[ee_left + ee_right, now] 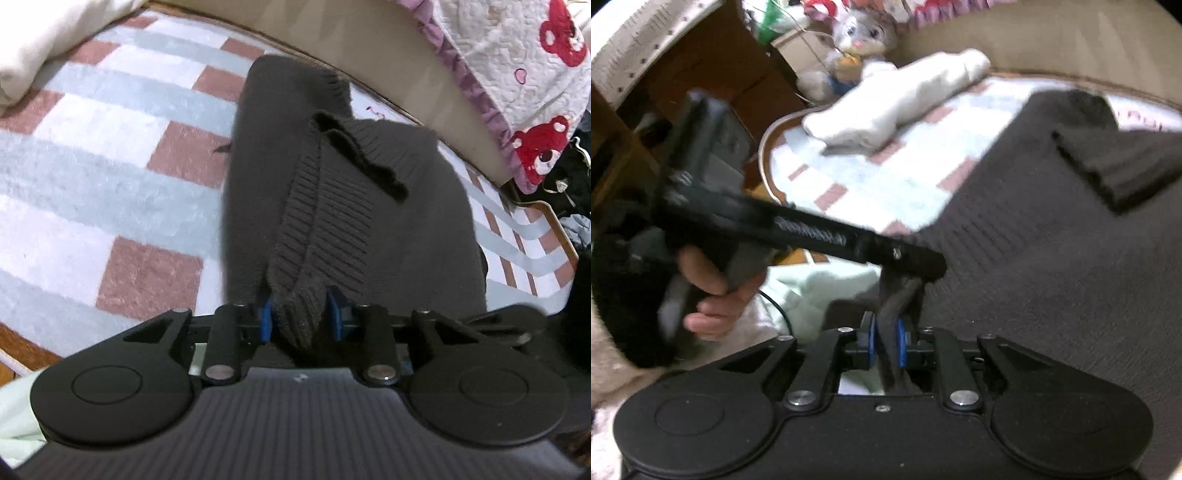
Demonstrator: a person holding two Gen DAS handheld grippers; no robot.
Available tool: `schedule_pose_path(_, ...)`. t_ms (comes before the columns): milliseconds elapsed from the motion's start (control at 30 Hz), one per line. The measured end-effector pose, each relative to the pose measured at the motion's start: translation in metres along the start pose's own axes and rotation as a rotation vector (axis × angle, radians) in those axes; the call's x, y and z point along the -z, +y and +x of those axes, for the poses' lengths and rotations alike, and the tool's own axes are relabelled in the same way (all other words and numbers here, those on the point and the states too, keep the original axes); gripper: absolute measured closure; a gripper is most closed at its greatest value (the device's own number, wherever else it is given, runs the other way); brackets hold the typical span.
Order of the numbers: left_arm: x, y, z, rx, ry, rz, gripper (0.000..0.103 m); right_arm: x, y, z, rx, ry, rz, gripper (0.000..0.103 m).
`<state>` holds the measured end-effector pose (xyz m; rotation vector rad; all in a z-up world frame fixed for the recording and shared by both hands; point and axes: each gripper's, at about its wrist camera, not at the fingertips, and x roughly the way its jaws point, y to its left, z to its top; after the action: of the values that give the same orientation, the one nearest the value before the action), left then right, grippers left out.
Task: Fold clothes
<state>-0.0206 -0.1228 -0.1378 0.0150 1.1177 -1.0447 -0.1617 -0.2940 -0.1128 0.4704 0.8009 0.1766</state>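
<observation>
A dark grey knitted sweater (351, 206) lies on a pink, white and pale blue checked blanket (110, 166). My left gripper (301, 314) is shut on a ribbed edge of the sweater, which bunches between its blue pads (266, 317). In the right wrist view the same sweater (1052, 258) spreads to the right, with a folded ribbed part (1123, 162). My right gripper (886, 341) is shut on a fold of the sweater next to the left gripper (798, 236), which a hand (716, 291) holds.
A white folded cloth (897, 99) lies at the far end of the blanket, also in the left wrist view (55, 33). A quilt with red bears (524, 74) hangs at the right. A plush rabbit (857, 40) and wooden furniture (713, 62) stand beyond the bed.
</observation>
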Motion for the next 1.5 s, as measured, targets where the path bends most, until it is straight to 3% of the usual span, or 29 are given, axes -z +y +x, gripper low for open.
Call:
schedule_pose_path(100,0.005,-0.006,-0.003,-0.011,-0.011,0.040,0.079,-0.014,-0.005,-0.022,0.028,-0.025,0.004,0.082)
schedule_pose_path(167,0.006,-0.008,-0.003,-0.028,-0.010,0.059,0.079,-0.026,-0.014,-0.034,0.100,-0.040,0.012,0.075)
schedule_pose_path(233,0.006,-0.009,-0.003,-0.032,-0.010,0.059,0.079,-0.041,-0.029,-0.039,0.176,-0.040,0.043,0.062)
schedule_pose_path(333,0.005,-0.008,-0.004,-0.025,-0.006,0.043,0.079,-0.063,-0.055,-0.045,0.274,-0.031,0.105,0.055)
schedule_pose_path(533,0.006,-0.008,-0.001,-0.022,0.000,0.040,0.079,-0.066,-0.121,-0.029,0.251,-0.117,0.459,0.053)
schedule_pose_path(667,0.003,-0.003,0.009,-0.004,0.012,0.009,0.074,-0.056,-0.128,-0.009,0.283,-0.241,0.573,0.049)
schedule_pose_path(767,-0.003,0.003,0.021,0.015,0.018,-0.040,0.073,-0.060,-0.124,0.008,0.296,-0.280,0.494,0.050)
schedule_pose_path(800,-0.005,0.003,0.021,0.016,0.005,-0.031,0.075,-0.062,-0.124,0.012,0.294,-0.281,0.464,0.061)
schedule_pose_path(833,-0.006,0.002,0.021,0.018,-0.007,-0.021,0.079,-0.064,-0.126,0.013,0.293,-0.280,0.438,0.086)
schedule_pose_path(867,-0.006,-0.001,0.018,0.016,-0.027,0.005,0.085,-0.066,-0.130,0.008,0.294,-0.271,0.420,0.089)
schedule_pose_path(967,0.003,-0.020,-0.002,0.009,-0.106,0.137,0.088,-0.075,-0.123,-0.005,0.315,-0.305,0.305,0.090)
schedule_pose_path(1233,0.024,-0.022,-0.053,0.048,-0.208,0.186,0.091,-0.163,-0.083,-0.038,0.302,-0.305,-0.005,0.090)
schedule_pose_path(1367,0.027,-0.016,-0.048,0.000,-0.152,0.165,0.091,-0.210,-0.082,-0.019,0.257,-0.241,-0.037,0.090)
schedule_pose_path(1500,0.025,-0.010,-0.032,-0.066,-0.070,0.140,0.091,-0.214,-0.093,0.037,0.251,-0.116,-0.045,0.090)
